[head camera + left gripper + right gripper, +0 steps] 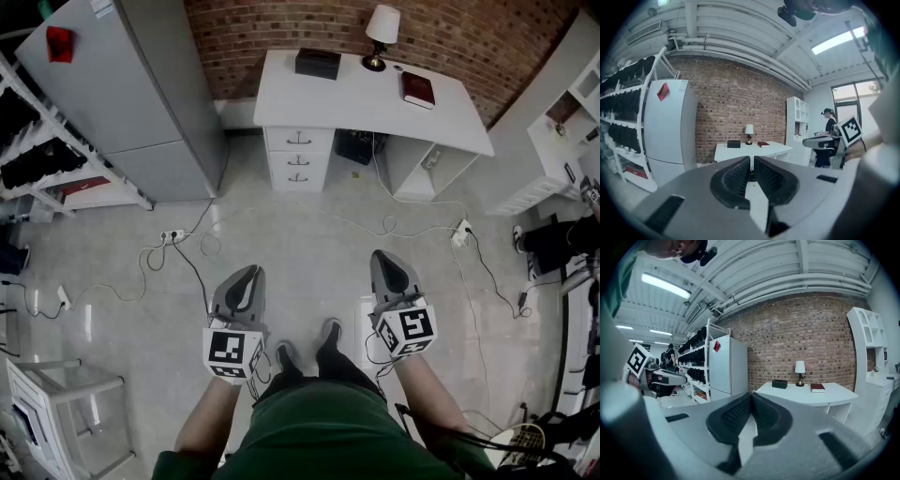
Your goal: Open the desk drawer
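The white desk (367, 101) stands against the brick wall, well ahead of the person across open floor. Its stack of three drawers (299, 157) sits under the desk's left end, all pushed in, so their contents are hidden. Each has a small handle running crosswise on its front.

The left gripper (247, 279) and right gripper (388, 266) are held low and point toward the desk, both with jaws pressed together on nothing. The drawers lie straight ahead between the two, a little closer to the left gripper's line, so that one looks better placed.
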### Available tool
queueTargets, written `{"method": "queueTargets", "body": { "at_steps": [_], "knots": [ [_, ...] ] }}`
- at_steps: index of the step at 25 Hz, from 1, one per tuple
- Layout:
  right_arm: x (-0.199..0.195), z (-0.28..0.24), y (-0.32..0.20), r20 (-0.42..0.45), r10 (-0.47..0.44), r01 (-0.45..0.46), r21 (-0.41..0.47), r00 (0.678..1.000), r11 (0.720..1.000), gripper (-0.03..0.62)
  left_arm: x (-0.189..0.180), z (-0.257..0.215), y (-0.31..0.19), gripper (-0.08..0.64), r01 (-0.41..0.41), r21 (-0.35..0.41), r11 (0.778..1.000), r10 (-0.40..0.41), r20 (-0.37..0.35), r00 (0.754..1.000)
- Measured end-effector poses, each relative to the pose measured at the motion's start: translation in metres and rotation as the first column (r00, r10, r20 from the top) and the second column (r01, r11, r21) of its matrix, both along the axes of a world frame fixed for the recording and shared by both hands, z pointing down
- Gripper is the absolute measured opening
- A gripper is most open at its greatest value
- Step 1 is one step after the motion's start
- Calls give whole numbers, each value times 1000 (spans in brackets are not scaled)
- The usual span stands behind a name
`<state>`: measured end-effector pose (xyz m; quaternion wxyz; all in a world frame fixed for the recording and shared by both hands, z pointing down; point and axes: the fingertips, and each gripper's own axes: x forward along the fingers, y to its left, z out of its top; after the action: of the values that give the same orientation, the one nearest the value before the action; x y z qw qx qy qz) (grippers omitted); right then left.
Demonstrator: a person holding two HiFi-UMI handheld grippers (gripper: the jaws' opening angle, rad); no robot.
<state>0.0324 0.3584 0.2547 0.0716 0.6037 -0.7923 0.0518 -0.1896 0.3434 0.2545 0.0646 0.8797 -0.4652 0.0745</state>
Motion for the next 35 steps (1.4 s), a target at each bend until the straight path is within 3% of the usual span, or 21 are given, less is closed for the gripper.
{"method": "queueTargets", "body": {
  "at_steps": [5,11,16,26,35],
  "knots": [
    [-29,2,28,5,9,-9,-2,1000,1000,0,-23,-4,20,25,-14,-12,1000,14,-10,1000],
    [-26,-6,39,15,-13,13,19,1000,1000,0,-12,-12,33,23,-20,3,1000,20,-10,1000],
    [-4,-8,46,81,-34,31,36,996,999,2,14,-11,36,23,-16,-5,1000,16,-15,1000],
    [63,-6,35,126,-72,67,43,989,997,2,111,3,58,24,-70,-39,997,70,5,998],
    [81,3,17,158,-96,94,26,983,995,2,112,12,48,23,0,-62,998,2,36,999]
  ]
}}
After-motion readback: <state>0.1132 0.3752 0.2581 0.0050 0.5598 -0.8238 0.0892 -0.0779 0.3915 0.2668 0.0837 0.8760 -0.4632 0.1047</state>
